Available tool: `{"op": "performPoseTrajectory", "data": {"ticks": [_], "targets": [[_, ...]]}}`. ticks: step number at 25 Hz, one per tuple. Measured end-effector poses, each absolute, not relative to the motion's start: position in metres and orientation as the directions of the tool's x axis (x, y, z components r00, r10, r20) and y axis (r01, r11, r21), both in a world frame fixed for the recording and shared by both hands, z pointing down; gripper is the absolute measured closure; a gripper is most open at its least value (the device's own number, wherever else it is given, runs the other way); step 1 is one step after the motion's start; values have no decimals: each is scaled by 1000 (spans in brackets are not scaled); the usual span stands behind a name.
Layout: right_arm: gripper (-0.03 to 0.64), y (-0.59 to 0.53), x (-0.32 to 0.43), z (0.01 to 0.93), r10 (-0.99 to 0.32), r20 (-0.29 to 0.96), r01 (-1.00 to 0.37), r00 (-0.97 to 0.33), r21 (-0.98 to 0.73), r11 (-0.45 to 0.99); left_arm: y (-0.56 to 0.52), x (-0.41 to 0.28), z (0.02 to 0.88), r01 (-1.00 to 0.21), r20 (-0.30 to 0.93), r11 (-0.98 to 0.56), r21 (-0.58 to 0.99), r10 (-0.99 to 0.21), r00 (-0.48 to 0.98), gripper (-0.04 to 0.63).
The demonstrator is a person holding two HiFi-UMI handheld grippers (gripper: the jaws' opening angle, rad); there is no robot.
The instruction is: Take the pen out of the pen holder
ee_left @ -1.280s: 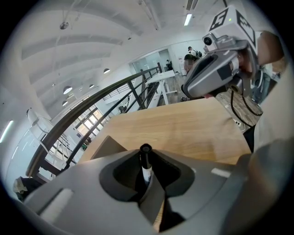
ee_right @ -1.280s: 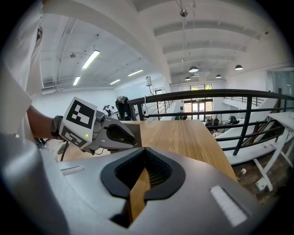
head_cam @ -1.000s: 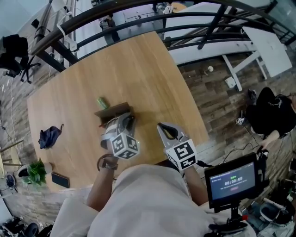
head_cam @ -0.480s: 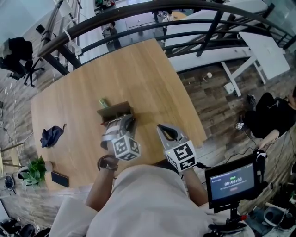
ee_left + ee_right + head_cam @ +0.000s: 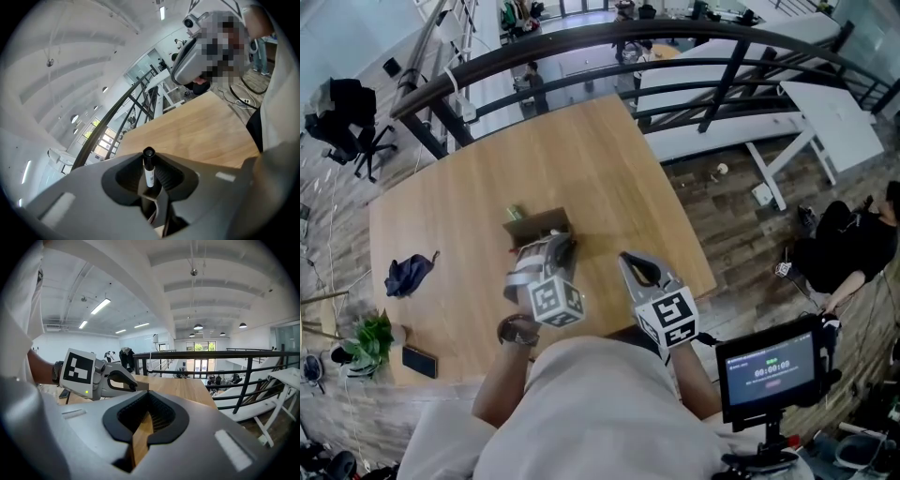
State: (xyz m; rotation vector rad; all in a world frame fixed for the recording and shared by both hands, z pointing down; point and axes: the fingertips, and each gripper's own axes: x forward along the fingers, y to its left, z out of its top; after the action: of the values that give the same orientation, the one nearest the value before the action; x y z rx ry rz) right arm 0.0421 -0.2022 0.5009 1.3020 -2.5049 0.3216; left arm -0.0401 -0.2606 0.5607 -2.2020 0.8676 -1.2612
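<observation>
On the wooden table [image 5: 609,169] stands the brown box-shaped pen holder [image 5: 536,225]. My left gripper [image 5: 561,246] hovers just in front of it. In the left gripper view a pen [image 5: 149,171] with a black cap and a white barrel stands upright between the pads, and the left gripper [image 5: 149,157] is shut on it. My right gripper [image 5: 628,259] hangs to the right of the left one, over the table's near edge. In its own view the right gripper [image 5: 149,397] has its jaws together with only bare wood showing behind them, and the left gripper [image 5: 117,378] shows at the left.
A small green object [image 5: 515,213] lies just behind the holder. A dark blue cloth [image 5: 408,275], a potted plant [image 5: 370,339] and a phone [image 5: 419,361] sit at the table's left. A black railing [image 5: 581,42] runs behind the table. A monitor [image 5: 769,366] stands at the lower right.
Both grippers have lifted a little off the table, the left one still holding the pen. The head view has tilted, so the table and holder sit slightly lower in the picture.
</observation>
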Motion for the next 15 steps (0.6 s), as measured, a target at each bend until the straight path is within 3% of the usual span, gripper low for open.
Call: {"op": "performPoseTrajectory", "data": {"ticks": [15], "targets": [[614, -197, 37, 457, -786, 271, -821, -556, -29, 570, -242, -37, 510, -267, 504, -631, -729, -758, 414, 520]]}}
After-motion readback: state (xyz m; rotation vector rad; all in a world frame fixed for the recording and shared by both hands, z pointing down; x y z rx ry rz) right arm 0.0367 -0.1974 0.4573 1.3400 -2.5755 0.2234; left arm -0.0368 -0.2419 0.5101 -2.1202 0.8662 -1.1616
